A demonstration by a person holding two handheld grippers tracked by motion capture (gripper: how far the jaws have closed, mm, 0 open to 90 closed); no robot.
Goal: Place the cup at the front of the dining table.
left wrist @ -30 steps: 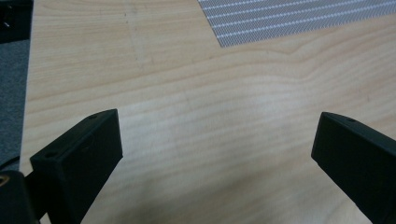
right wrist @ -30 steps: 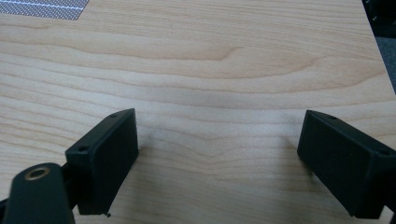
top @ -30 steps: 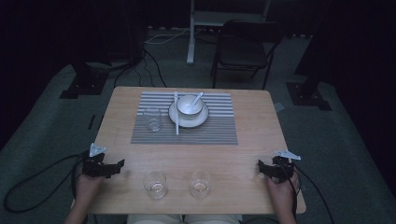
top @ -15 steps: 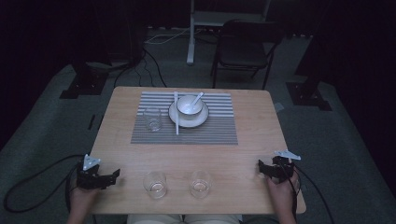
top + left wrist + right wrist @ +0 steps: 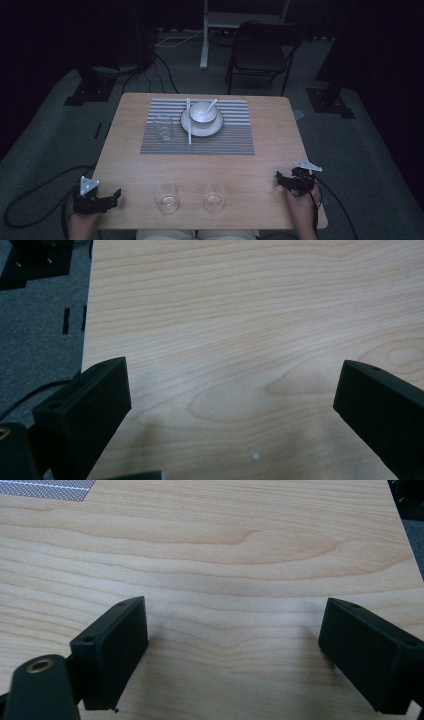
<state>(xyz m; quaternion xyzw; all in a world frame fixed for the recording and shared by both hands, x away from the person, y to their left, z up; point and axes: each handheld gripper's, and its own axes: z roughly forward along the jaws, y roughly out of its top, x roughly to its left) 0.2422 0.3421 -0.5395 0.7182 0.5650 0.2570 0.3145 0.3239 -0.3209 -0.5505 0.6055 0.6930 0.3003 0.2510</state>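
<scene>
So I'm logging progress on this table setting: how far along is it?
Done: a bowl with a spoon sits on a plate on the striped mat, with one glass beside it. In hand: nothing; the left claw and right claw are both open over bare table. Left: two glasses stand untouched at the near edge, likely next.

person's hands cut off, bottom edge

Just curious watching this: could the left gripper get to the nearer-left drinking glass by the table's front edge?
Probably yes. The left gripper has open jaws, and only bare table lies between it and that glass.
</scene>
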